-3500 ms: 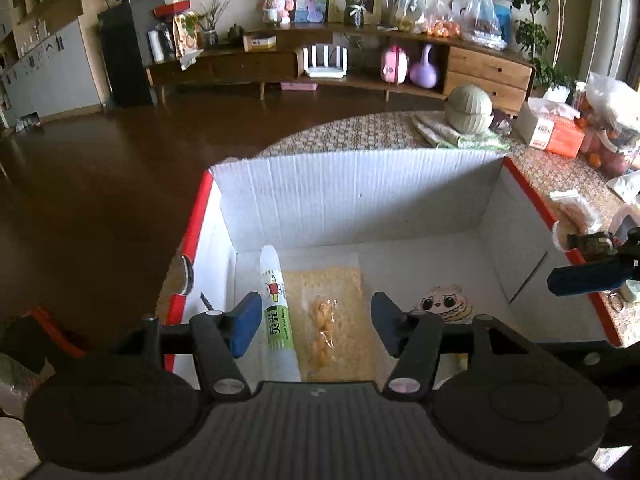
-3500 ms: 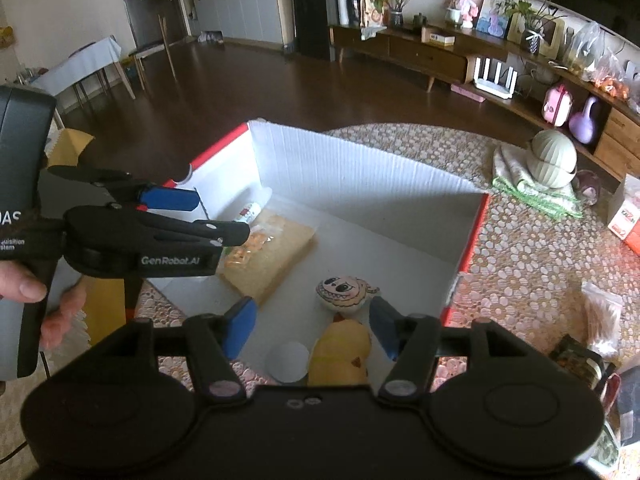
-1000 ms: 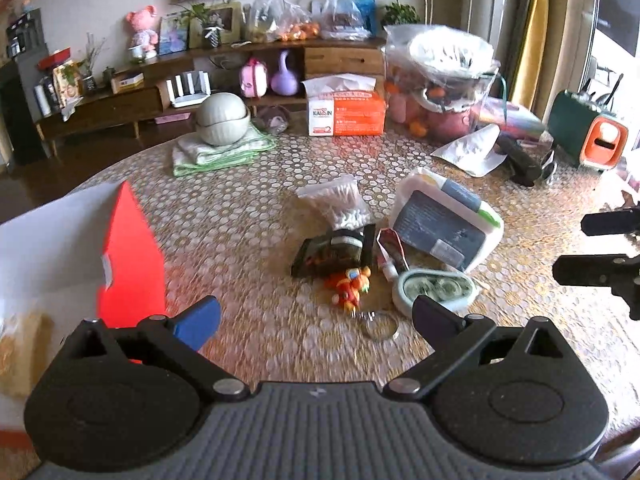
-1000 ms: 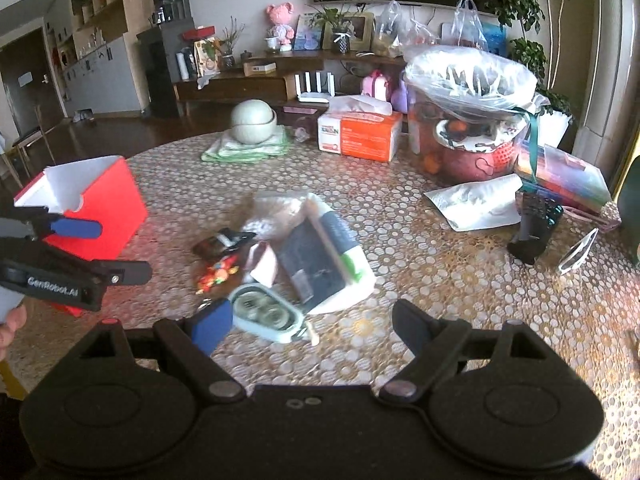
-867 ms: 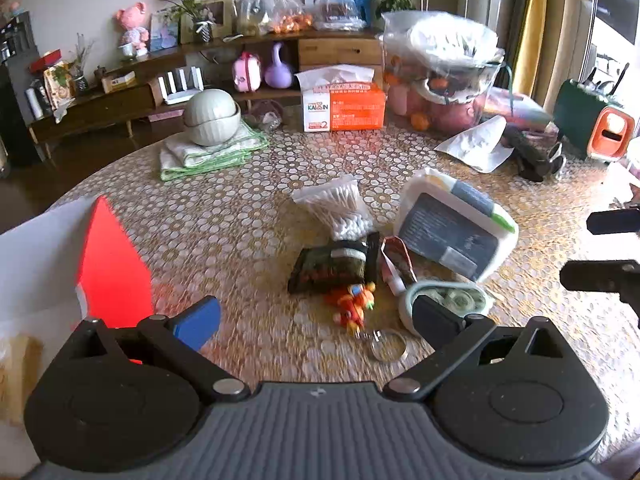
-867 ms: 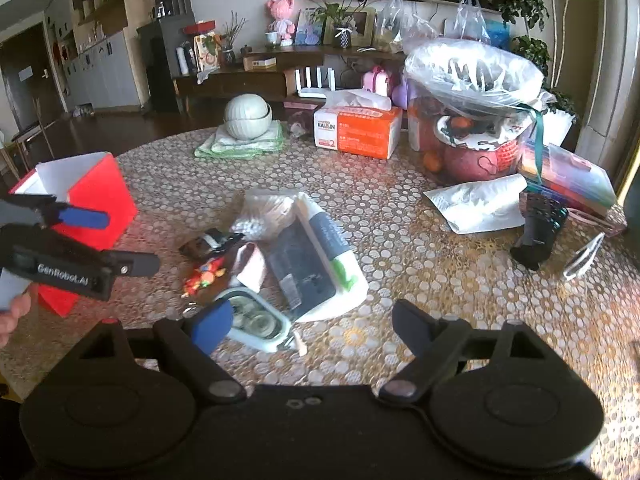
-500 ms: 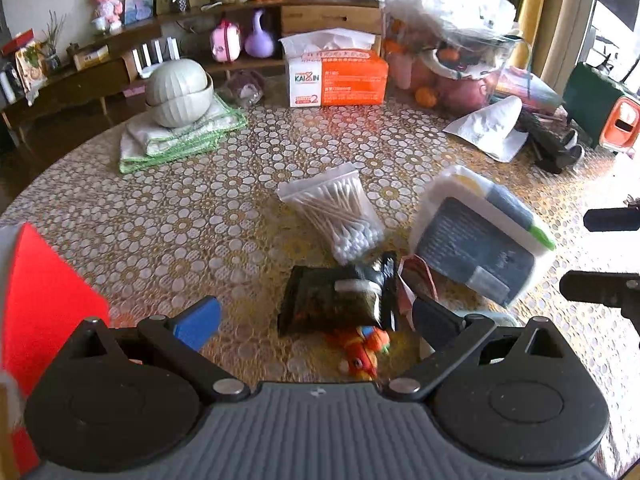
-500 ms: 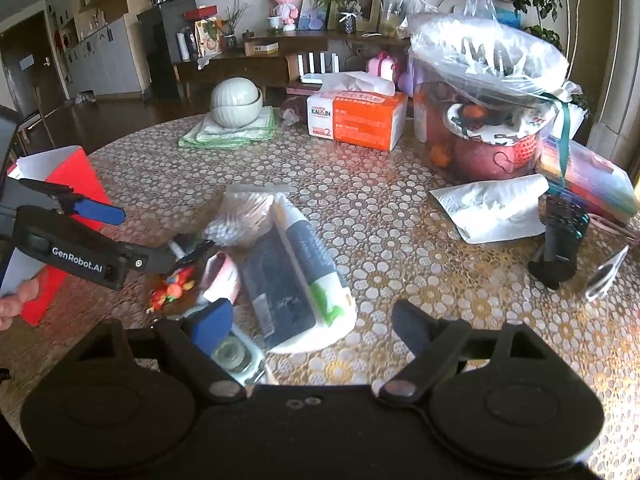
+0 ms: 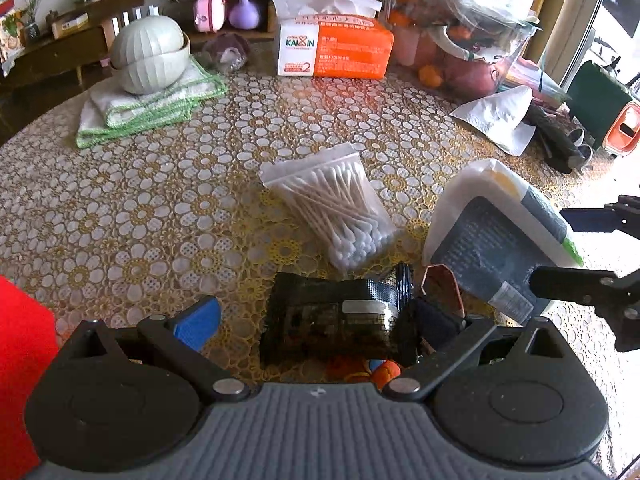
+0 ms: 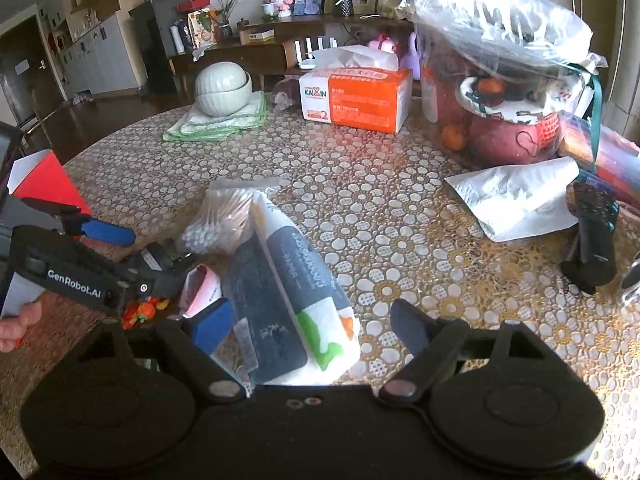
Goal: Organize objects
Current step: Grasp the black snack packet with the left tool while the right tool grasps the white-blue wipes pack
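We have lowered our left gripper (image 9: 316, 320), fingers apart, around the dark snack packet (image 9: 332, 320) on the bench (image 9: 160, 184); our right gripper (image 10: 312, 326), also spread, now straddles the wet-wipes pack (image 10: 288, 292).

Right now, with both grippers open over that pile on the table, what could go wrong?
The left gripper straddles the dark packet, but the cotton swab bag and small orange toy crowd it, so closing may snag them. The right gripper hovers at the wipes pack close by; the two could collide.

left gripper (image 9: 316, 320) | jaws wide | straddling dark packet (image 9: 332, 320) (on table)
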The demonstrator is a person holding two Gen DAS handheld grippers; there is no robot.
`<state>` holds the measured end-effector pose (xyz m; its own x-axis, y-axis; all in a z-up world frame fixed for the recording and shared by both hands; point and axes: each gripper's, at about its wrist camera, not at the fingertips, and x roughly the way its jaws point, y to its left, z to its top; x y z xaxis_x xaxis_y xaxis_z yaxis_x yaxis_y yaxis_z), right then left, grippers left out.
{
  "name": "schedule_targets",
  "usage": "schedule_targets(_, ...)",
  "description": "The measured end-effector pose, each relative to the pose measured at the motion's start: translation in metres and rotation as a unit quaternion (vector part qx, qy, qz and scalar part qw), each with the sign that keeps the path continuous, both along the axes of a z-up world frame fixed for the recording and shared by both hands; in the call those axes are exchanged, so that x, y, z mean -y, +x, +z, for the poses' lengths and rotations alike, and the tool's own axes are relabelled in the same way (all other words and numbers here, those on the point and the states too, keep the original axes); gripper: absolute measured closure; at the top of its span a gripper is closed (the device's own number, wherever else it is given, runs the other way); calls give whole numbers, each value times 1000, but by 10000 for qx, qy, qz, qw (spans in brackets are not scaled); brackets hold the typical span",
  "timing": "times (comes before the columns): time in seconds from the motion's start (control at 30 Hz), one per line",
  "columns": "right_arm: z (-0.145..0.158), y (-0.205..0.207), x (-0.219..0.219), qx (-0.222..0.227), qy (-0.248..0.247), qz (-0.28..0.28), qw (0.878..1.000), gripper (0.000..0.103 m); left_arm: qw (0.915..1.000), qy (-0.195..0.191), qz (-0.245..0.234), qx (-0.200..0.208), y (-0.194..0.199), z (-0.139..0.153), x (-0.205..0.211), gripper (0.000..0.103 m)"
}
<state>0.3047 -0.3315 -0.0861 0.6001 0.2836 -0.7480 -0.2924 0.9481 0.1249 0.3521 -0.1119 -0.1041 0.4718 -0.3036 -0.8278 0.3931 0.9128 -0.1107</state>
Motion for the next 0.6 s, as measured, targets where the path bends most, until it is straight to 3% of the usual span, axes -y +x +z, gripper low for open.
schedule_targets(0.23,-9,6,-3,-78,86,-96,9999,20,10000,74,-23,19,1,-5,4,1)
schedule_targets(0.3,-10,6,-5,-76,105,-89,9999,24,9999,94,-37,74,1,-4,4,2)
schedule_targets(0.33,-11,7,-6,-90,117,-85,9999,31,9998,128,-37,114,0,-4,5,2)
schedule_targets(0.37,-11,7,-7,-112,126,-91,9998,40,9998,160,-33,149,0,-4,5,5)
schedule_targets(0.5,-10,4,-10,-77,134,-137,9998,46,9996,183,-60,206,-2,-3,5,25)
schedule_targets(0.6,-7,1,-11,-31,178,-144,9997,58,9994,205,-10,267,-4,0,5,30)
